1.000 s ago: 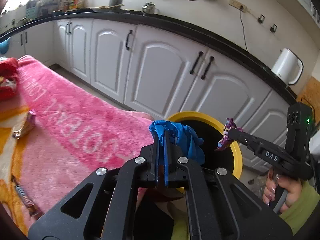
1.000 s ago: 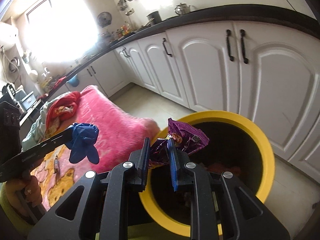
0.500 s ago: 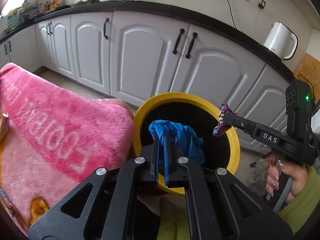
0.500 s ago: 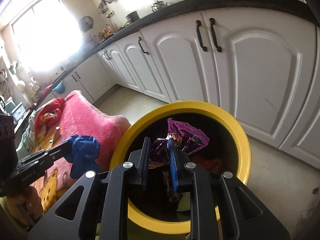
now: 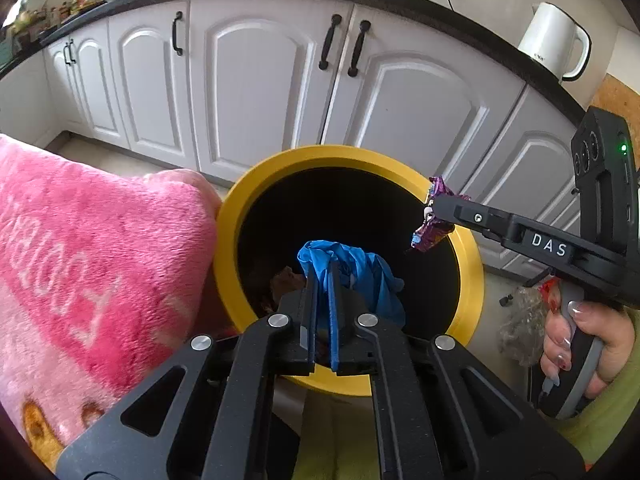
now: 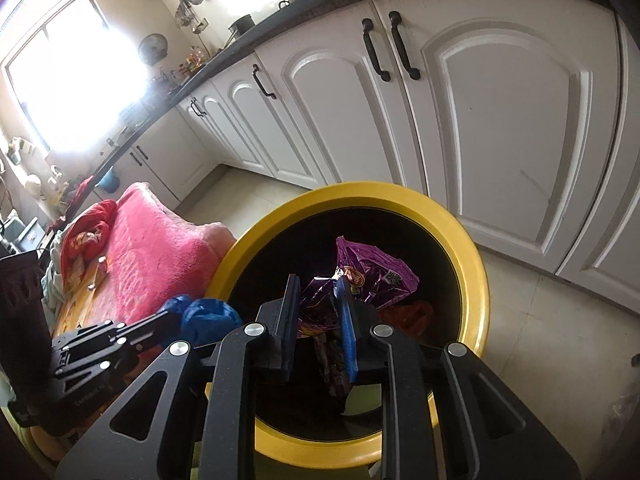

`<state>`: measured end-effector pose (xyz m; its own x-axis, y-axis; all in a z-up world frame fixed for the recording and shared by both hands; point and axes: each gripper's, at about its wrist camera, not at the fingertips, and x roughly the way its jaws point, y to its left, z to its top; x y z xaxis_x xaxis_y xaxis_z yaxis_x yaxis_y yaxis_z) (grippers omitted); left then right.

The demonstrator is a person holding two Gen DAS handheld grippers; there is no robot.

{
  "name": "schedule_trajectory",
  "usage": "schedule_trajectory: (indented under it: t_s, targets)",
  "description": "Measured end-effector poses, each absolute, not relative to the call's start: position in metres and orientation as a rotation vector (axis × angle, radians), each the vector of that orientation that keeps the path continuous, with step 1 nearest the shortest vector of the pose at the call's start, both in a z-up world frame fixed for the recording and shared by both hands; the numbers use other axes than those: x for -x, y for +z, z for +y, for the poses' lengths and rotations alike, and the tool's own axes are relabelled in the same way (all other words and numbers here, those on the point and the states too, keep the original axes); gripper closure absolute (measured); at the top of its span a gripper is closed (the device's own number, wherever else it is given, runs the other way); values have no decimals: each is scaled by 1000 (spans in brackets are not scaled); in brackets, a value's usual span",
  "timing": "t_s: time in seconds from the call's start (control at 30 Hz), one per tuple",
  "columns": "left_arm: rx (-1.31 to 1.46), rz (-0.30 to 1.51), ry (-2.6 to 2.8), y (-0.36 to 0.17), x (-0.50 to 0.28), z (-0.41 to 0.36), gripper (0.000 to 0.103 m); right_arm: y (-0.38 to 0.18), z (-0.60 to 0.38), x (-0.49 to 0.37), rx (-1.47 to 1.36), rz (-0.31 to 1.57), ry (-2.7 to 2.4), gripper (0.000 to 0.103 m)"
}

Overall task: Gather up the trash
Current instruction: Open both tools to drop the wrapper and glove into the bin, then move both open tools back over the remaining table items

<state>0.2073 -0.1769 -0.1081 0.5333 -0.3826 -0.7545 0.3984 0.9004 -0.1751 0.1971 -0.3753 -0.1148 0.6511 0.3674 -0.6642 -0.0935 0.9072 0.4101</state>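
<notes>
A round bin with a yellow rim [image 5: 472,264] [image 6: 476,280] and a black inside stands on the floor below both grippers. My left gripper [image 5: 323,276] is shut on a crumpled blue glove [image 5: 360,268], which hangs over the bin's mouth. My right gripper [image 6: 318,284] is shut on a purple snack wrapper [image 6: 376,268], also above the opening. From the left wrist view the right gripper [image 5: 434,208] shows over the bin's right rim, the wrapper [image 5: 430,234] dangling from it. The right wrist view shows the left gripper [image 6: 176,320] with the blue glove [image 6: 208,316] at the bin's left rim. Other trash lies dark inside the bin.
A pink blanket [image 5: 80,264] [image 6: 152,248] touches the bin's left side. White cabinets [image 5: 260,80] under a black countertop run behind. A white kettle [image 5: 556,48] stands on the counter. A clear plastic bag [image 5: 524,324] lies on the floor right of the bin. A hand [image 5: 588,340] holds the right gripper's handle.
Both grippers moved from beside the blanket to over the bin's mouth and tilted down. The glove and the wrapper stayed gripped.
</notes>
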Motion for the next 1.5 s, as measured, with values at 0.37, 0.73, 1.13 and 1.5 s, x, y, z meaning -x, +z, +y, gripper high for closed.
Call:
schedule_trajectory:
  t_s: [0.37, 0.73, 1.13, 1.5]
  targets:
    - [-23, 892, -456, -109, -211, -176, 83, -120, -384, -199, -392, 838, 237, 78]
    - [7, 840, -391, -94, -208, -152, 29, -114, -387, -196, -400, 808, 201, 54]
    - [19, 748, -260, -66, -195, -107, 11, -84, -364, -185, -323, 724, 195, 23]
    - [103, 685, -125, -45, -187, -40, 11, -62, -309, -170, -204, 669, 274, 19]
